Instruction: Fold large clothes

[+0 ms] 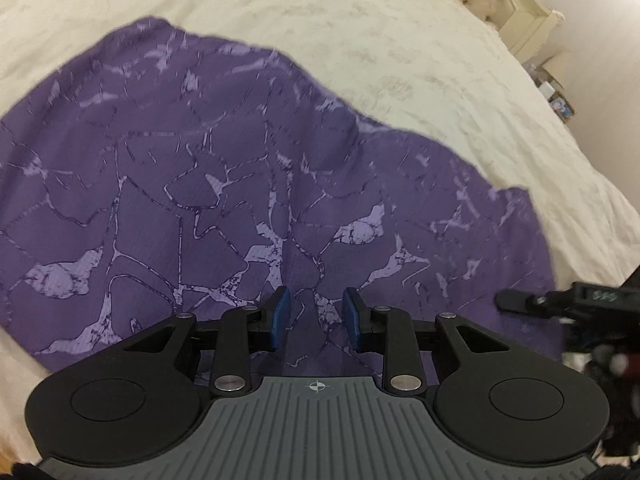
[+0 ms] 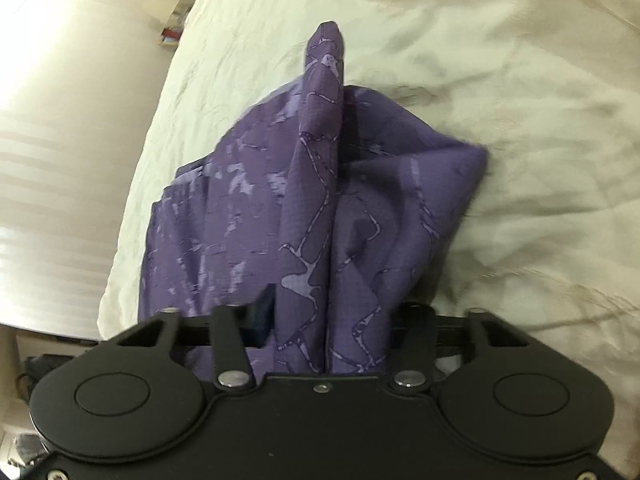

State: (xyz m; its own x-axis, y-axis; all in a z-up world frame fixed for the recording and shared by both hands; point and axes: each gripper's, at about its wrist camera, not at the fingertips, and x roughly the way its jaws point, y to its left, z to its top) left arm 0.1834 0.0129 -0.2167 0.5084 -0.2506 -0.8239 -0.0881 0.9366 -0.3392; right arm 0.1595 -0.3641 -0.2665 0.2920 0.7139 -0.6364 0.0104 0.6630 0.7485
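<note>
Between my right fingers [image 2: 326, 332] a bunched ridge of the purple garment [image 2: 320, 200] is grasped, rising off the bed [image 2: 500, 80]. My left fingers [image 1: 316, 314] stand released just above the flat cloth. I judge a fold is starting; next, my left must pinch an edge.

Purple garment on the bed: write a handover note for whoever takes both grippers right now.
Left gripper: open above the flat part of the purple garment, nothing between its blue pads.
Right gripper: a bunched fold of the garment runs up between its fingers; the grip cannot be confirmed.
The garment lies on the cream bedspread, partly flat, partly gathered.
Done: one side gathered up.
Left: carry the fold over, flatten it, finish folding.
</note>
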